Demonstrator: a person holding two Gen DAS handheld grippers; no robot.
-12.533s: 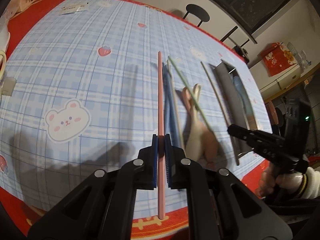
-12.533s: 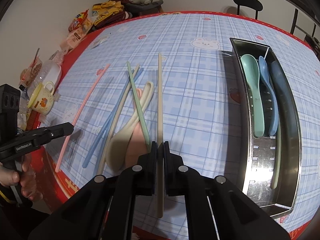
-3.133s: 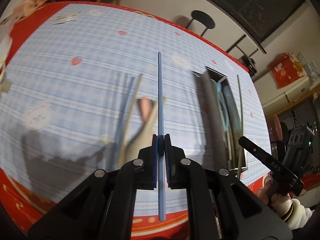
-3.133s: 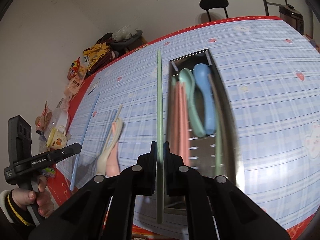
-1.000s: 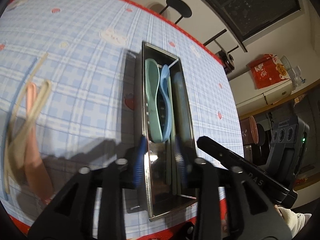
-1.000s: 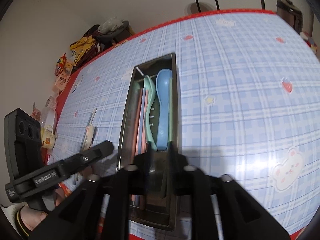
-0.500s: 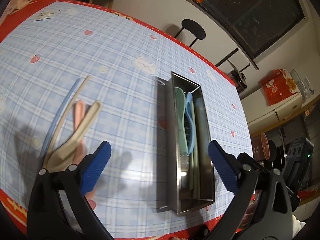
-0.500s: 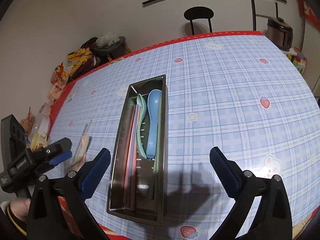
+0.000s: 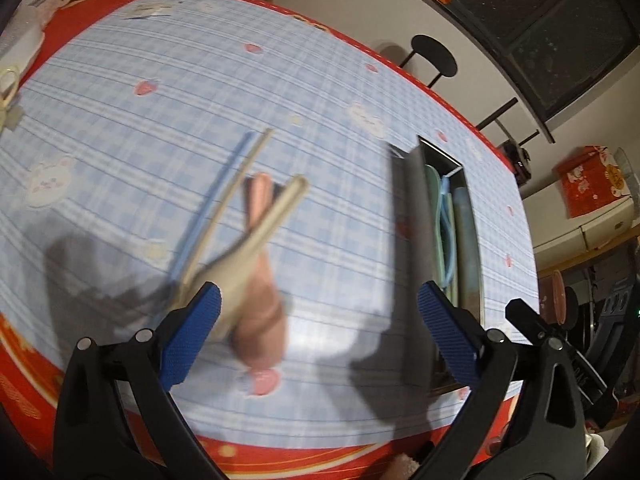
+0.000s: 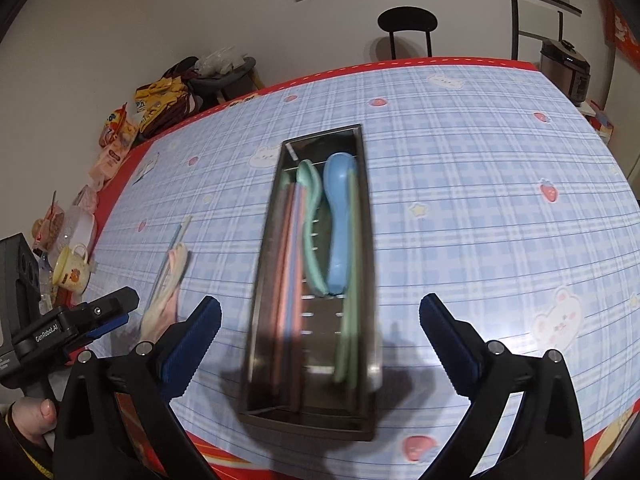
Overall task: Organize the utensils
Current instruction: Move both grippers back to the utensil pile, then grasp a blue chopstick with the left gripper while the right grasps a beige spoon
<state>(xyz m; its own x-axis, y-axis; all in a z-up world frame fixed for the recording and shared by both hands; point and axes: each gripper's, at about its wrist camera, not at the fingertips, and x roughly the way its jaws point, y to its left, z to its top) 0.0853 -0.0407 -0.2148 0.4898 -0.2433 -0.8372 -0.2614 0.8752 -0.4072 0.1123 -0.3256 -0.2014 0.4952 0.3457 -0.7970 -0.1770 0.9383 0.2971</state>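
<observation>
Both tongs hang wide apart and hold nothing. The left tongs (image 9: 318, 334) hover over the near edge of the desk (image 9: 160, 92), above a blurred cluster of loose utensils: a pink spoon (image 9: 260, 280) and a beige spoon (image 9: 256, 240) overlapping, with a blue chopstick (image 9: 212, 208) and a beige chopstick (image 9: 228, 204) just beside them. The right tongs (image 10: 320, 338) hover above the metal tray (image 10: 362, 168), which lies lengthwise on the desk. Inside it lie a blue spoon (image 10: 338, 216), a green spoon (image 10: 312, 220), pink chopsticks (image 10: 286, 280), a blue chopstick along them, and green chopsticks (image 10: 350, 300) by the right wall.
</observation>
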